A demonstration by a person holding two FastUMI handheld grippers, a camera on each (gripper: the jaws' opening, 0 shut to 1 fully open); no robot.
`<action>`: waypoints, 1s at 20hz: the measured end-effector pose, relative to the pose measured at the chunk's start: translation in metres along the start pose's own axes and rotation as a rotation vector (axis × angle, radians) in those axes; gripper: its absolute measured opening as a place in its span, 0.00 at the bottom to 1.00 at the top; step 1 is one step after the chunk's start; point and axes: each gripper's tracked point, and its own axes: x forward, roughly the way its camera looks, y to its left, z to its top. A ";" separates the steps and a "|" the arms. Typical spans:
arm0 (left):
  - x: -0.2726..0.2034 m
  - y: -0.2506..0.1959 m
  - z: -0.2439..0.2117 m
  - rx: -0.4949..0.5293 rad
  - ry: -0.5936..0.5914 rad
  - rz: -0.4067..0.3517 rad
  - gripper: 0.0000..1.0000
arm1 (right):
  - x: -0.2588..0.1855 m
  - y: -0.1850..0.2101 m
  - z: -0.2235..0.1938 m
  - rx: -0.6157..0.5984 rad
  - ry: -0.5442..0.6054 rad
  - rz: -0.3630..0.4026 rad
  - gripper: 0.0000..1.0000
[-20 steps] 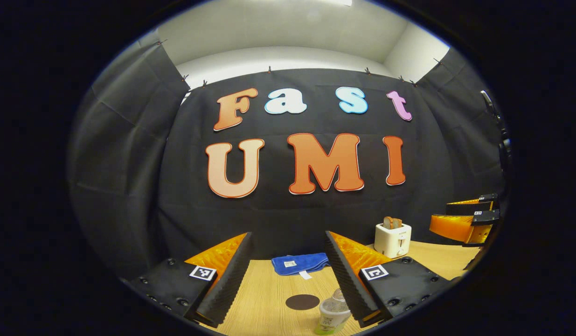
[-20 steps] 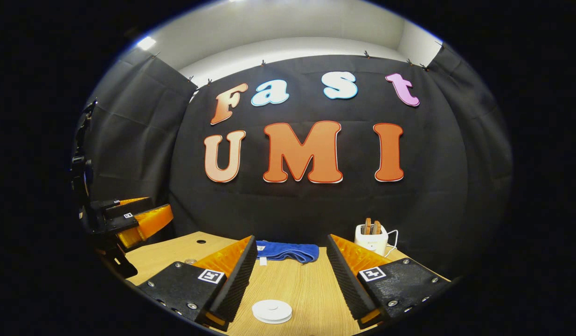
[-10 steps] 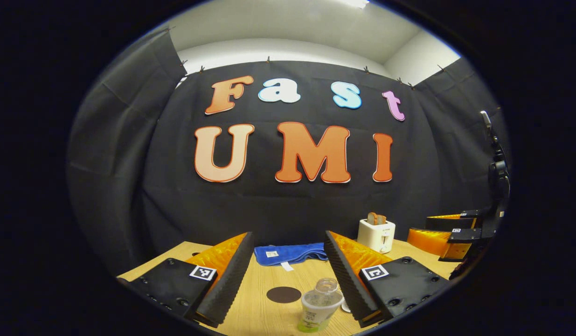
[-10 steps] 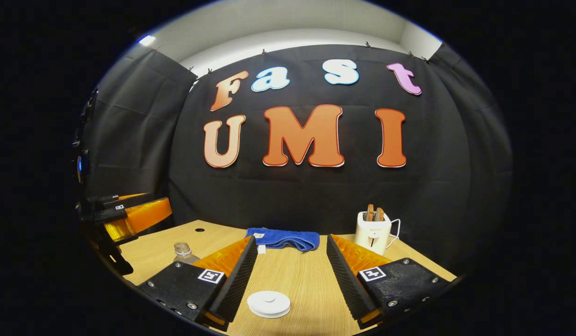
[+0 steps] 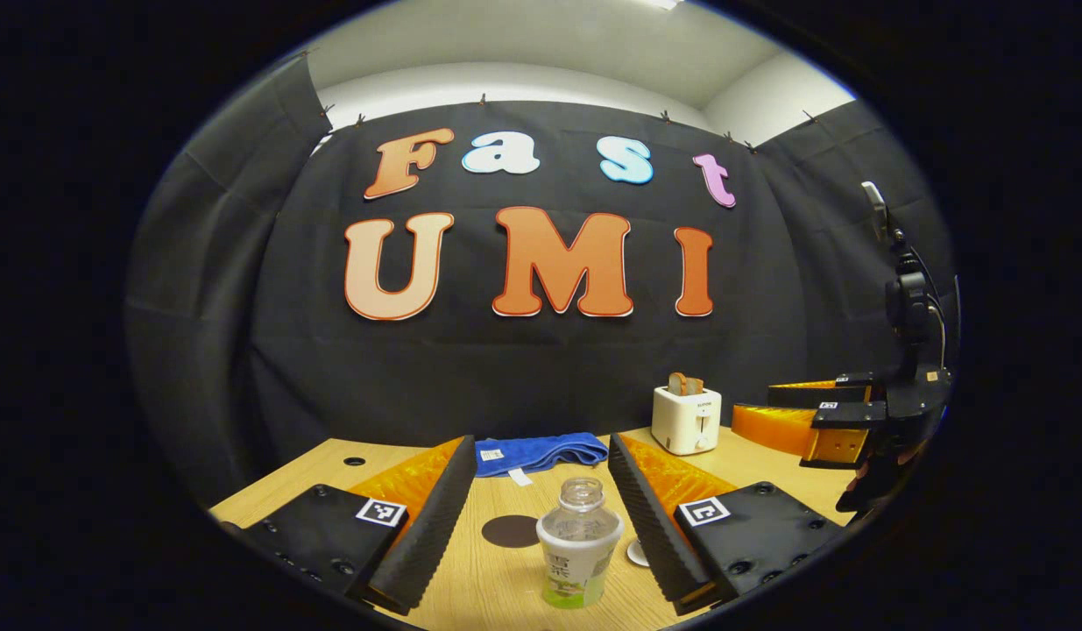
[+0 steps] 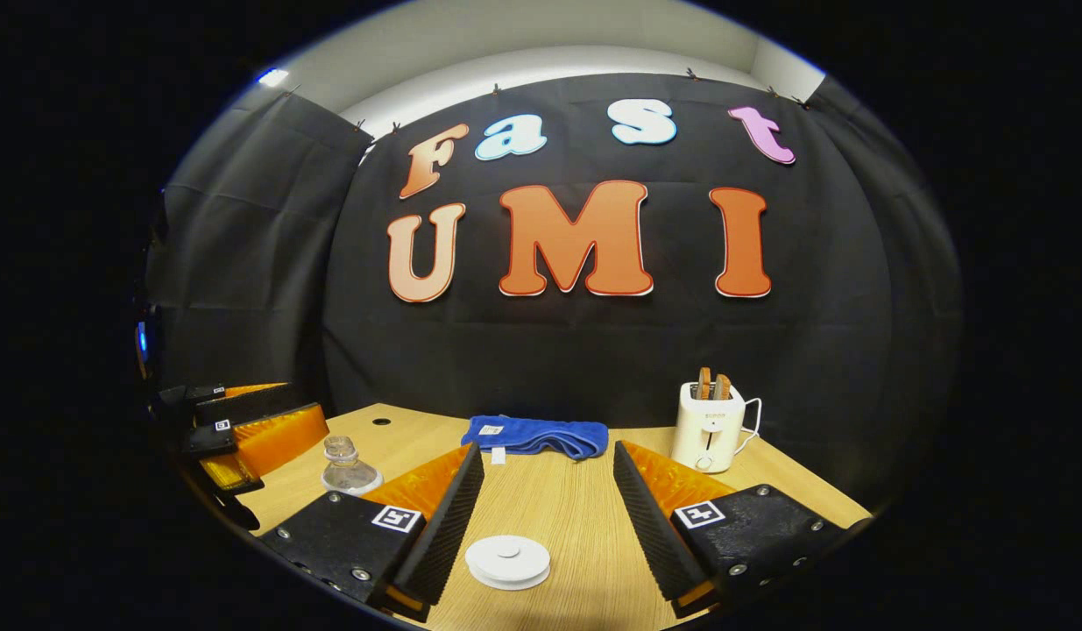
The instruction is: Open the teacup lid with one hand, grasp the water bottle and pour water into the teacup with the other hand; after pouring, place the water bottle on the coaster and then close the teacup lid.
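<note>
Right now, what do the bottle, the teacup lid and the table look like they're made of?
Water bottle: clear, thin plastic by the look; the wall behind shows through it, and a printed label wraps it.
Teacup lid: white and smooth, faintly glossy; ceramic or plastic, can't tell which.
Table: pale wood grain, matte; could be solid wood or laminate.
</note>
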 end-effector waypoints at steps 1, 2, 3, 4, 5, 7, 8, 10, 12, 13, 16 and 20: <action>-0.002 0.001 -0.004 0.008 0.003 0.001 0.97 | 0.001 0.003 -0.005 0.003 0.012 0.017 0.89; -0.003 0.004 -0.007 0.013 0.006 0.003 0.97 | 0.002 0.005 -0.010 0.009 0.026 0.027 0.89; -0.004 0.006 -0.012 0.019 0.014 0.008 0.97 | 0.003 0.006 -0.012 0.015 0.035 0.035 0.89; -0.006 0.007 -0.019 0.019 0.026 0.012 0.98 | 0.004 0.007 -0.016 0.018 0.045 0.040 0.89; -0.005 0.006 -0.025 0.012 0.039 0.008 0.99 | 0.005 0.009 -0.018 0.018 0.053 0.047 0.89; -0.007 0.002 -0.040 0.002 0.065 -0.008 0.96 | 0.006 0.012 -0.022 0.004 0.051 0.065 0.90; -0.007 0.001 -0.044 0.004 0.073 -0.014 0.96 | 0.007 0.016 -0.024 -0.011 0.048 0.079 0.90; -0.008 -0.003 -0.043 0.011 0.064 -0.026 0.96 | 0.008 0.022 -0.030 -0.042 0.052 0.098 0.90; -0.008 -0.009 -0.049 0.034 0.074 -0.038 0.96 | 0.010 0.025 -0.045 -0.049 0.075 0.108 0.90; -0.008 -0.011 -0.049 0.041 0.069 -0.044 0.97 | 0.012 0.026 -0.052 -0.046 0.095 0.115 0.90; -0.010 -0.019 -0.056 0.049 0.086 -0.062 0.97 | 0.017 0.029 -0.069 -0.049 0.146 0.122 0.90; -0.007 -0.024 -0.070 0.023 0.120 -0.076 0.97 | 0.025 0.030 -0.101 -0.103 0.214 0.124 0.90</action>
